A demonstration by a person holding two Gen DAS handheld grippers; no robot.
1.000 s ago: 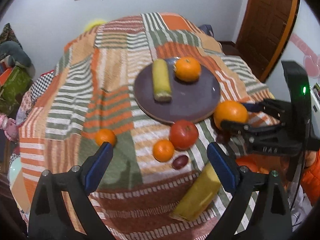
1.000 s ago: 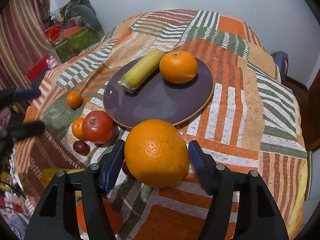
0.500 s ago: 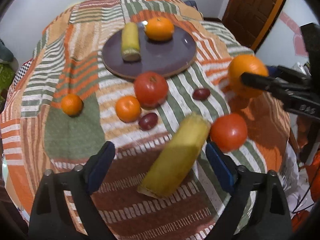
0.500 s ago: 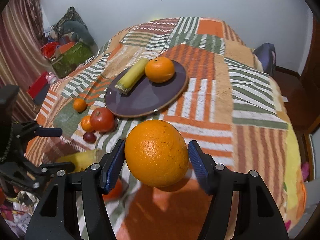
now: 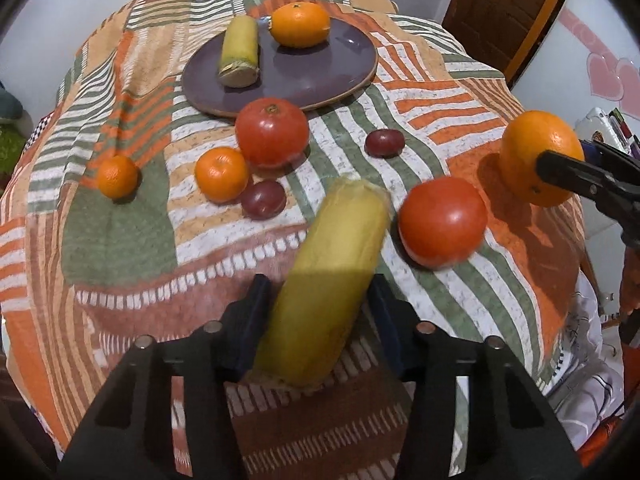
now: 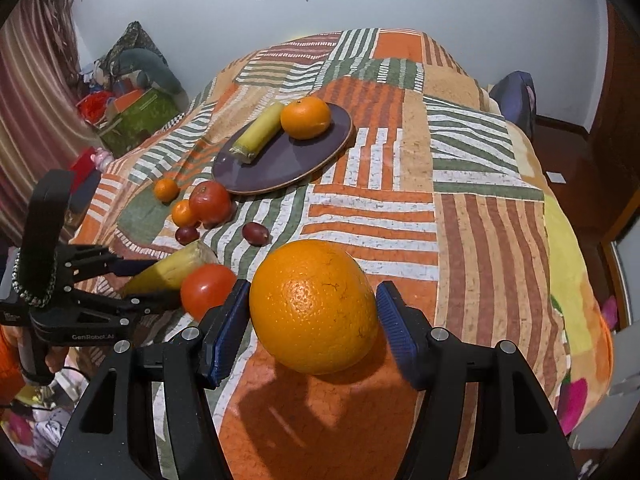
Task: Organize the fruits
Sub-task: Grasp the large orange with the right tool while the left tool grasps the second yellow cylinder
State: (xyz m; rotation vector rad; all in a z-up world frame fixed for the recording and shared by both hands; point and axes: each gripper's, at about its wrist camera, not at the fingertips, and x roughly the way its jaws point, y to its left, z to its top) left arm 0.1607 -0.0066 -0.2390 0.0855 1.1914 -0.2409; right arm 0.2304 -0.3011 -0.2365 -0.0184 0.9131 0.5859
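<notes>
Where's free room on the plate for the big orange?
Plate: its near half, in front of the orange and right of the yellow cob, is bare. The cloth right of the plate is open too. Crowded: the tomatoes, mandarins and grapes on the plate's near left.

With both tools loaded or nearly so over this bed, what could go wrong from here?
1. The left tool has just been closing around the yellow fruit near one end only, so the fruit may pivot or slip when lifted.
2. The red tomato lies right beside that fruit; a swing could roll it off the patchwork blanket.
3. The plate sits on soft bedding and may tip when the large orange in the right tool lands.
</notes>
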